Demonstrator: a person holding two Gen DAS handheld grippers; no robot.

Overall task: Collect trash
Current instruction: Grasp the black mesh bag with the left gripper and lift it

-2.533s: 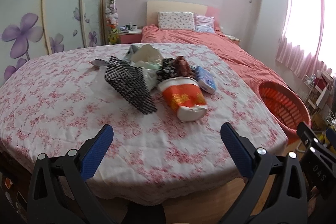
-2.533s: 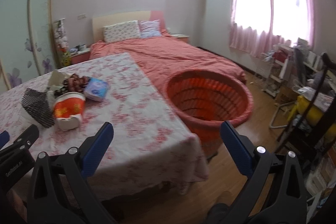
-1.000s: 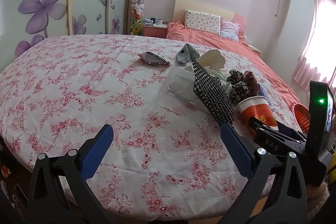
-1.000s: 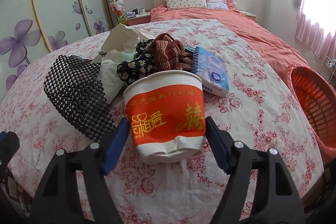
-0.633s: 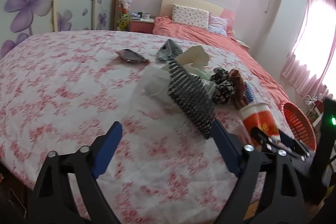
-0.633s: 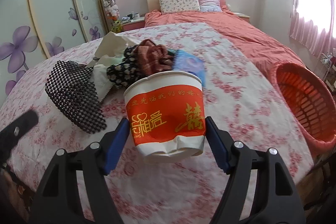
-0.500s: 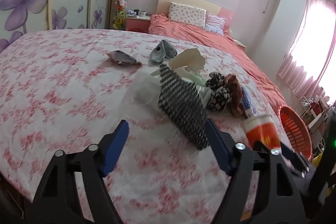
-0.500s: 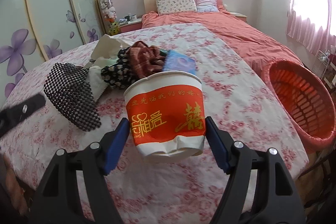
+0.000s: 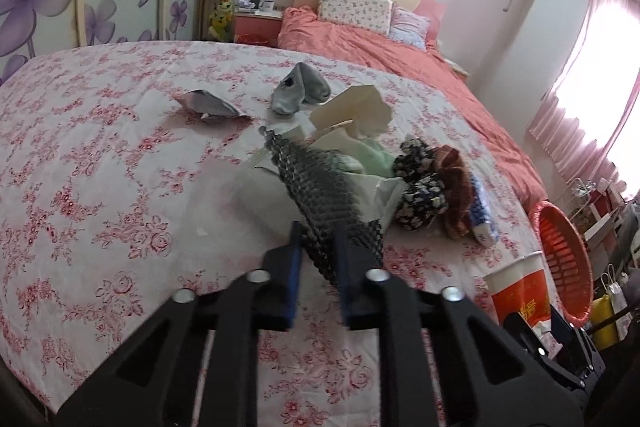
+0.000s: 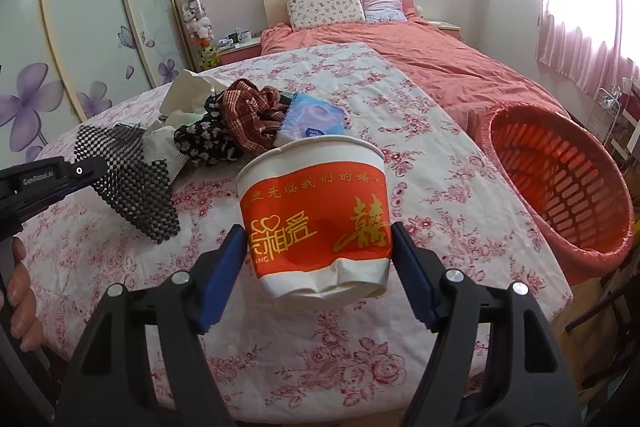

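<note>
Left wrist view: floral tablecloth (image 9: 100, 163), pink bed (image 9: 400, 55) beyond; the left gripper (image 9: 318, 247), wide open a moment ago, now pinches the black mesh mat (image 9: 320, 187) mid-table. Right wrist view: the right gripper (image 10: 316, 259) still clamps the paper cup (image 10: 316, 211), orange basket (image 10: 560, 167) right, now closer

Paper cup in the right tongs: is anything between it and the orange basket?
Nothing visible. The right tongs hold the paper cup above the floral tablecloth, and the orange basket sits open past the table's right edge, with only bare cloth between them.
</note>
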